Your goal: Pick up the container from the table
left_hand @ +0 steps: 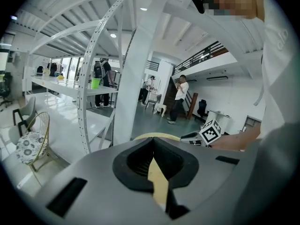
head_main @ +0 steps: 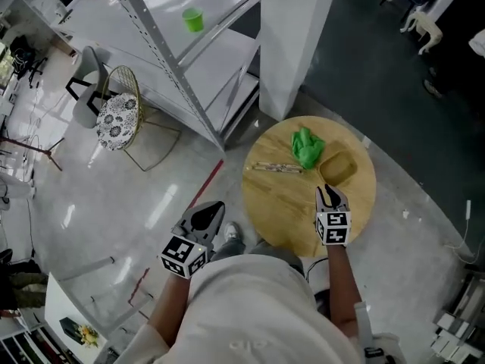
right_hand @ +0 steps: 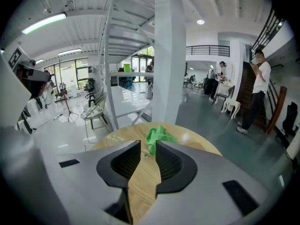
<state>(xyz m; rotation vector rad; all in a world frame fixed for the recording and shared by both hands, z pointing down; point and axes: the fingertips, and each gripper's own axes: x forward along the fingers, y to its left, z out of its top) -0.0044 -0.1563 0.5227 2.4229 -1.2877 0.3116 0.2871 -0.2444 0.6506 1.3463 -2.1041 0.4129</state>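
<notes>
The tan container sits on the round wooden desk at about 2 o'clock from its centre, just beside a crumpled green cloth that lies at its 11 o'clock. The right gripper hovers over the desk at the container's 6 o'clock, near it but apart — its jaws stand parted with nothing between them. The left gripper hangs off the desk's edge at 8 o'clock, over the floor, its tips together and empty.

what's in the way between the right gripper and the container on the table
Nothing visible. In the head view the right gripper, jaws apart, sits just short of the container, with only bare table between them. The green cloth lies at the container's far left, off the path.
</notes>
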